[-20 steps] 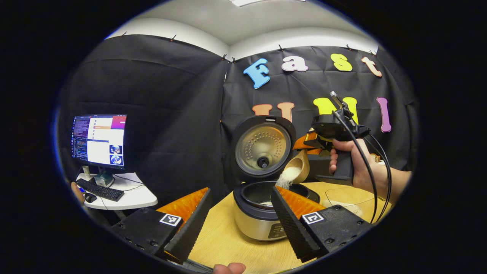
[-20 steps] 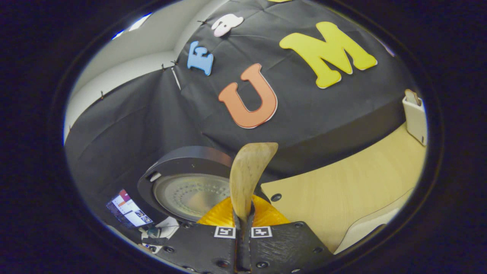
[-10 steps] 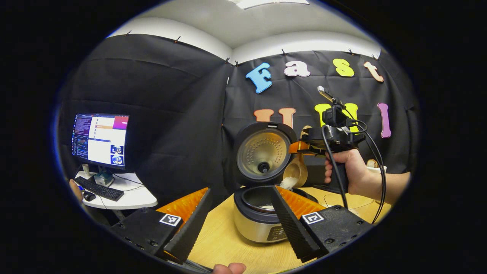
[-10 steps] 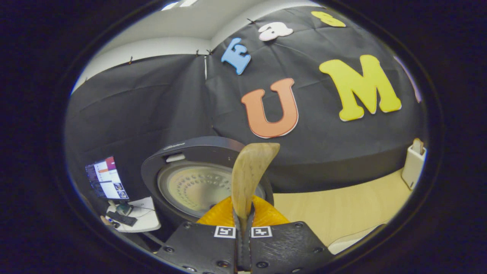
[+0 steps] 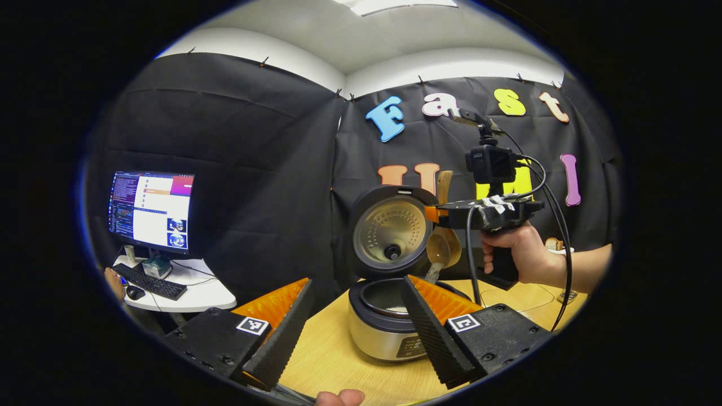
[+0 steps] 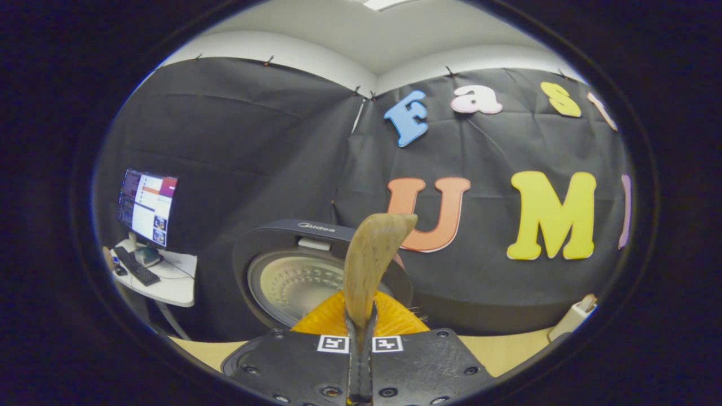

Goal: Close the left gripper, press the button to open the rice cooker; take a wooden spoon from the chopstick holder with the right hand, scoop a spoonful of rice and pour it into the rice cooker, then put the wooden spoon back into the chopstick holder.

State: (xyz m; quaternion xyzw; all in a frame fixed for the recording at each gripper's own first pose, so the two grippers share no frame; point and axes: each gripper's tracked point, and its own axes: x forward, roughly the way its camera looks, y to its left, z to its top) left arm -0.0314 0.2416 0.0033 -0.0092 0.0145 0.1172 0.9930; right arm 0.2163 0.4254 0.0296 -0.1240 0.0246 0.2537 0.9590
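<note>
Sitting idle at about 7 o'clock, fingers spread wide with nothing between them: the left gripper (image 5: 344, 332), parked low in front of the rice cooker (image 5: 386, 324). Standing open at centre with lid up and a bit of white rice showing in the pot. Tipping further than a second ago at 2 o'clock above the pot: the wooden spoon (image 5: 443, 248), clamped tight by its handle in the right gripper (image 6: 361, 361). Thinning to a trickle now, so probably nearly done pouring. Waiting at 3 o'clock: the chopstick holder (image 5: 555, 247).
</note>
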